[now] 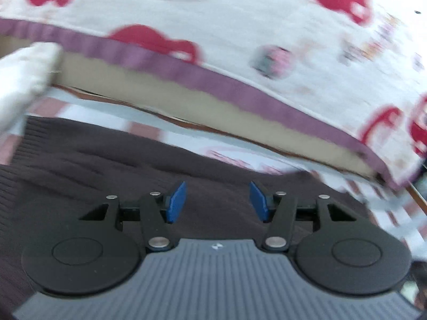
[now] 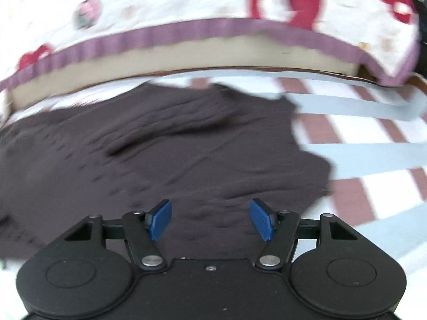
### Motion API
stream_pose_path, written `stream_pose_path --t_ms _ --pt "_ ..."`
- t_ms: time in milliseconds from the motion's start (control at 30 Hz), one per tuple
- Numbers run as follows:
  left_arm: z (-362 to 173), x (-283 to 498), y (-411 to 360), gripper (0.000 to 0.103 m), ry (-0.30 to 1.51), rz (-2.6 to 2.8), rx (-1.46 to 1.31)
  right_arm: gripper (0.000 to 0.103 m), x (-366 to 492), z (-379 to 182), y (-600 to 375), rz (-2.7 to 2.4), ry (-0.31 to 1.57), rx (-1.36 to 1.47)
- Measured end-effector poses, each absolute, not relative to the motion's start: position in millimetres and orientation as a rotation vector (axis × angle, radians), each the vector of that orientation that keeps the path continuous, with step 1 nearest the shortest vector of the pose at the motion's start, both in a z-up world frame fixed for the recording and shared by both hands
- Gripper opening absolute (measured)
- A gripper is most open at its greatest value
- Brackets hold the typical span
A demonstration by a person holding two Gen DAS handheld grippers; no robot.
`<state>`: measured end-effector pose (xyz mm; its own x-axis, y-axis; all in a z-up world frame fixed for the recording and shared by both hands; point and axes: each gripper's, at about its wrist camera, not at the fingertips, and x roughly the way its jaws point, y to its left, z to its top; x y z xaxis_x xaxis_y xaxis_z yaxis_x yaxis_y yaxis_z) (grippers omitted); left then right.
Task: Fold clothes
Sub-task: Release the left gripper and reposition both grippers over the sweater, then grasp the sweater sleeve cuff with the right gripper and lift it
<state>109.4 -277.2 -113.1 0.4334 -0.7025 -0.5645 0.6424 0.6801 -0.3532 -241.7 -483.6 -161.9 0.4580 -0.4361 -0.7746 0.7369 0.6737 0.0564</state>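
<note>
Blue-padded fingers of the left gripper (image 1: 217, 202) are seen spread wide over a dark brown knit garment (image 1: 106, 165), nothing held between them; the right gripper (image 2: 210, 220) is likewise held wide apart and empty above the same garment (image 2: 160, 146). That garment is spread on a striped sheet (image 2: 360, 154) of red, white and pale blue, wrinkled, with a ragged edge visible on the right side in the right wrist view. Behind it a white quilt with red prints and a purple border (image 1: 213, 13) is draped over a raised edge. A white blurred shape (image 1: 24, 74) at far left of the left wrist view cannot be identified. Both views are motion-blurred. Step judged: between grasps, with the garment lying loosely flat; whether folds are already made cannot be told, since no clean folded edge or full outline is shown. Any next grasp would call for an edge or corner to be pinched by each gripper.
</note>
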Motion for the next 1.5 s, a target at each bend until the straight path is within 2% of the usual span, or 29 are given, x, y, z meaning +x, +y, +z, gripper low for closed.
stream_pose_path --t_ms 133,267,367,433,533,567,600,733,767,800,833,1000,1133,1333,1500 --pt "-118 59 -317 0.057 0.797 -0.966 -0.017 0.071 -274 -175 -511 -0.942 0.757 0.591" --pt "-117 15 -365 0.057 0.853 -1.121 0.013 0.071 -315 -198 -533 -0.934 0.57 0.962" --pt "-108 -12 -389 0.059 0.791 -1.219 0.068 0.071 -328 -207 -536 -0.891 0.489 1.059" --pt "-118 -14 -401 0.059 0.831 -1.222 0.076 0.071 -331 -212 -537 -0.865 0.457 1.086" --pt "-142 -8 -416 0.053 0.983 -1.242 0.044 0.071 -322 -216 -541 -0.836 0.455 1.064" --pt "-151 -7 -419 0.036 1.034 -1.239 0.045 0.071 -319 -218 -543 -0.826 0.455 1.056" --pt "-159 -8 -422 0.028 1.079 -1.231 0.052 0.071 -315 -219 -544 -0.817 0.455 1.049" --pt "-173 -15 -426 0.025 1.082 -1.226 0.104 0.071 -297 -223 -560 -0.808 0.417 0.967" --pt "-176 -12 -424 0.025 1.103 -1.221 0.071 0.069 -292 -224 -565 -0.802 0.408 0.953" --pt "-179 -8 -421 0.026 1.127 -1.215 0.032 0.029 -286 -225 -570 -0.797 0.399 0.939" --pt "-181 -4 -420 0.028 1.151 -1.212 -0.002 0.012 -279 -225 -572 -0.758 0.412 0.937" --pt "-183 11 -416 0.025 1.213 -1.185 -0.075 0.011 -254 -186 -549 -0.664 0.384 0.787" --pt "-165 10 -403 0.025 1.117 -1.132 0.004 0.011 -226 -135 -523 -0.52 0.344 0.695" --pt "-141 53 -341 0.025 1.074 -1.007 -0.069 0.011 -153 -105 -450 -0.204 0.497 0.53" --pt "-147 80 -291 0.028 1.012 -0.915 0.083 0.011 -108 -143 -408 -0.238 0.697 0.285"
